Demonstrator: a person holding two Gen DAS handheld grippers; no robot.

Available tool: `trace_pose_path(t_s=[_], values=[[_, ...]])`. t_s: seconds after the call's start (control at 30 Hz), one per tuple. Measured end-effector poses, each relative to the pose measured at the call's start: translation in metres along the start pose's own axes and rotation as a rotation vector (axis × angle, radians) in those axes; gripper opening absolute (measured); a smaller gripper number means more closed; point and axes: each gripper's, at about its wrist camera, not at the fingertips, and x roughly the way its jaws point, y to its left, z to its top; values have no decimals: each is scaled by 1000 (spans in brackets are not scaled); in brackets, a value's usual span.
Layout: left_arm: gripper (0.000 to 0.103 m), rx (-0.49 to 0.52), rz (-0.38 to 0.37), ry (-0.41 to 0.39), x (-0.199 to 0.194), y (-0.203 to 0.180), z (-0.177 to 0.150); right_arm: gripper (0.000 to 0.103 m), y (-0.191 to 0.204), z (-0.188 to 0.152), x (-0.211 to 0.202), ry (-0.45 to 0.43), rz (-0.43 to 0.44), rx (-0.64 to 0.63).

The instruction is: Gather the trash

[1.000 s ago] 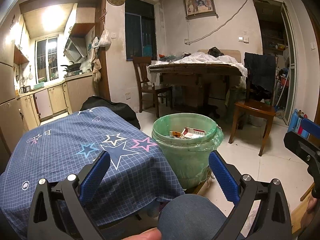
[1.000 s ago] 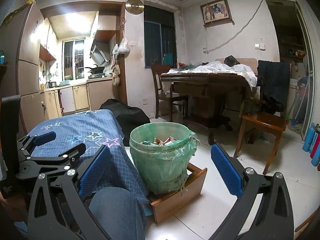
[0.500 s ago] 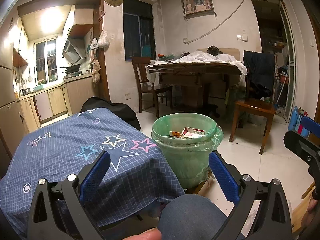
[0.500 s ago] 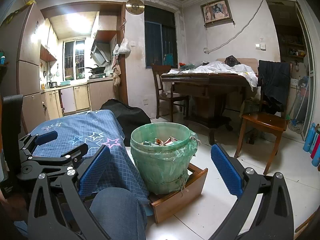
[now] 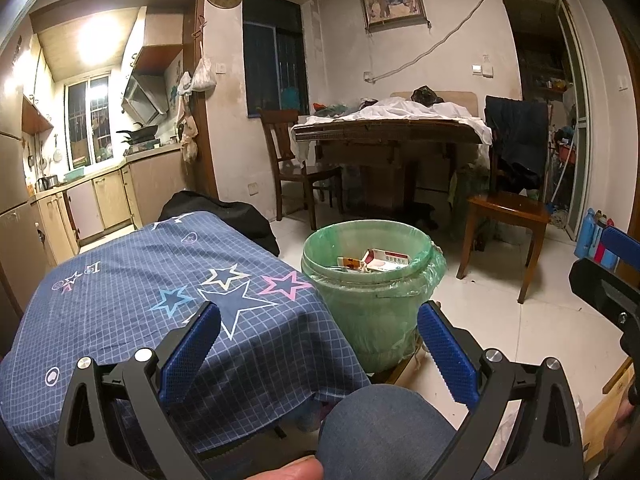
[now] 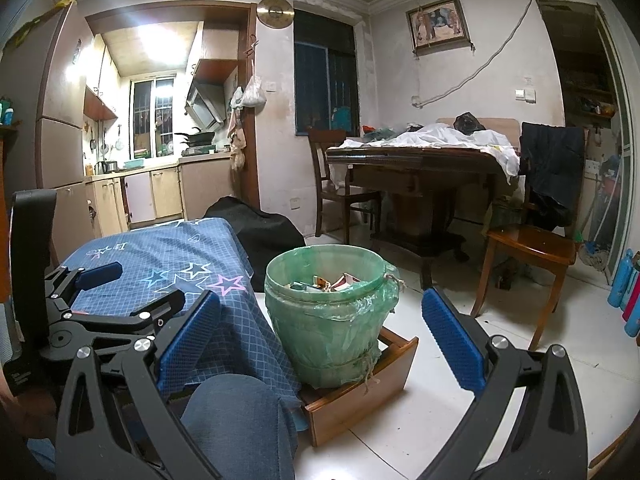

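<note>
**Stock of scene: trash bin ahead, both claws empty**

1. Dining table (image 6: 416, 156), far right, dark wood, heaped with white cloth; wooden chairs either side.
2. Low table under blue star-print cloth (image 5: 160, 280), near left. No loose trash shows on it.
3. Trash bin (image 5: 374, 280), green, lined with a green bag, upright on a shallow wooden tray (image 6: 360, 404) on the floor, touching the cloth's right edge. Holds a red-and-white carton (image 5: 386, 260) and other scraps, lying flat below the rim.
4. Left gripper (image 5: 320, 354), jaws spread wide, nothing between the blue pads. Bin lies straight ahead and slightly right of its centre line.
5. Right gripper (image 6: 322, 346), jaws likewise spread and empty. Bin sits directly ahead between its fingers; this claw looks the nearer, though only by a little.
6. Knee in blue denim (image 6: 236, 420), near, below both claws.

Judgement: no uncollected trash is visible; the bin, axis vertical, is the only task item within reach.
</note>
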Motion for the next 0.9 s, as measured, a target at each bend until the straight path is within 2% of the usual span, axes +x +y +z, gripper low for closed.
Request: trace_pose_path(t_s=[0.9], values=[[98,3,3,5,0,2,-2,97,0,-1,3,22,19,-15]])
